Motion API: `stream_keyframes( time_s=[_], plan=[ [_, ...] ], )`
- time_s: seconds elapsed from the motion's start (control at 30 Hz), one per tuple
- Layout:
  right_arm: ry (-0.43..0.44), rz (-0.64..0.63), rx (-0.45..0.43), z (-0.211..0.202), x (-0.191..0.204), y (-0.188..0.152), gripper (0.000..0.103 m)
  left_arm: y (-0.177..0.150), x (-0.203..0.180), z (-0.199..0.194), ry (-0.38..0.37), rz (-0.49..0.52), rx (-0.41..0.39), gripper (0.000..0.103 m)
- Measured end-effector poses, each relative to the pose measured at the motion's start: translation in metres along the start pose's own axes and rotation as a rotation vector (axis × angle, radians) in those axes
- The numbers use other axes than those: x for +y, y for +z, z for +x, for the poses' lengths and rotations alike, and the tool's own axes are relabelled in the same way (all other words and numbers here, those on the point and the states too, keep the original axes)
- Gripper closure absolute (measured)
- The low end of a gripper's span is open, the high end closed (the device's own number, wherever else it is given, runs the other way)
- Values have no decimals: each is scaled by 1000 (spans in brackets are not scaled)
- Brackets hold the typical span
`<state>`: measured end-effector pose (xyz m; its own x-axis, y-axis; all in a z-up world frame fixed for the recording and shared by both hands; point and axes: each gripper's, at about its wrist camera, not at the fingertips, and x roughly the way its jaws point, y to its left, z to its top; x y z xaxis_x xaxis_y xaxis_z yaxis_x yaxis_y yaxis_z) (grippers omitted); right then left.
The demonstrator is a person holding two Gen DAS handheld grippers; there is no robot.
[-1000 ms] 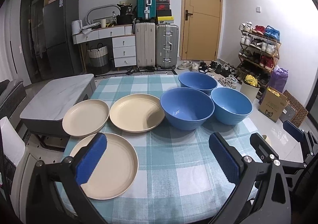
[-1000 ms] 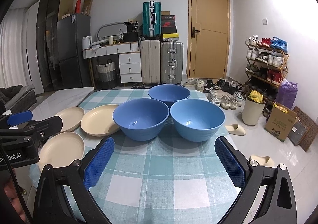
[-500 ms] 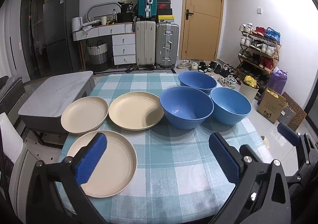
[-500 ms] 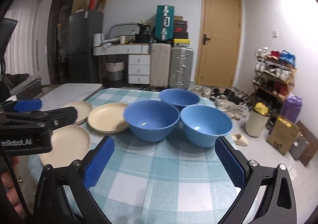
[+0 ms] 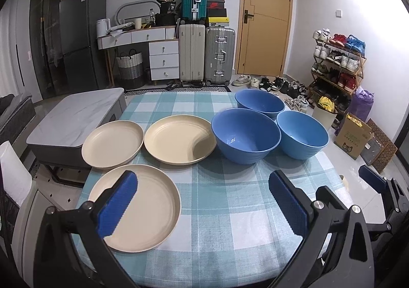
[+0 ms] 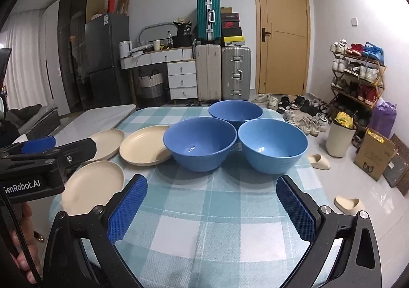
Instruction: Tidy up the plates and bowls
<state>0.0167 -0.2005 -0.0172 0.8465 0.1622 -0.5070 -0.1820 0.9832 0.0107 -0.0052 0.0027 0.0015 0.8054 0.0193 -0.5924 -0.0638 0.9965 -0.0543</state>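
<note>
Three beige plates lie on the checked tablecloth [image 5: 225, 201]: a near plate [image 5: 148, 206], a far-left plate [image 5: 112, 143] and a middle plate [image 5: 180, 142]. Three blue bowls stand to their right: a middle bowl [image 5: 245, 134], a right bowl [image 5: 303, 137] and a back bowl [image 5: 259, 100]. My left gripper [image 5: 202, 203] is open and empty above the table's near edge, its left finger over the near plate. My right gripper [image 6: 211, 208] is open and empty, in front of the middle bowl [image 6: 199, 143] and right bowl [image 6: 272, 146]. The left gripper body shows in the right wrist view [image 6: 33, 162].
A grey marble side table [image 5: 74, 119] stands left of the table. Suitcases [image 5: 204, 55], a drawer unit [image 5: 163, 58] and a fridge [image 5: 81, 40] line the far wall. A shoe rack [image 5: 337, 63], a bin [image 5: 323, 114] and a cardboard box [image 5: 354, 134] stand on the right.
Both grippers have pulled back and risen slightly, so the table looks a little farther. The right view turned right, then partly back. Plates and bowls have not moved.
</note>
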Motion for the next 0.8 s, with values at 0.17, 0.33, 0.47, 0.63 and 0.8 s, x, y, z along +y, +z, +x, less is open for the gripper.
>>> stream_keyframes(
  time_s=[0.17, 0.33, 0.47, 0.63, 0.8],
  plan=[
    [-7, -7, -1, 2, 3, -1, 0, 4, 6, 1, 34, 2, -6, 0],
    [21, -37, -14, 8, 16, 10, 0, 15, 33, 2, 86, -44, -34, 0],
    [80, -84, -34, 15, 36, 30, 0, 21, 62, 12, 123, -83, -25, 0],
    [146, -126, -55, 33, 64, 57, 0, 26, 105, 29, 193, -145, -6, 0],
    [228, -181, -58, 59, 103, 90, 0, 32, 147, 49, 279, -187, -10, 0]
  ],
)
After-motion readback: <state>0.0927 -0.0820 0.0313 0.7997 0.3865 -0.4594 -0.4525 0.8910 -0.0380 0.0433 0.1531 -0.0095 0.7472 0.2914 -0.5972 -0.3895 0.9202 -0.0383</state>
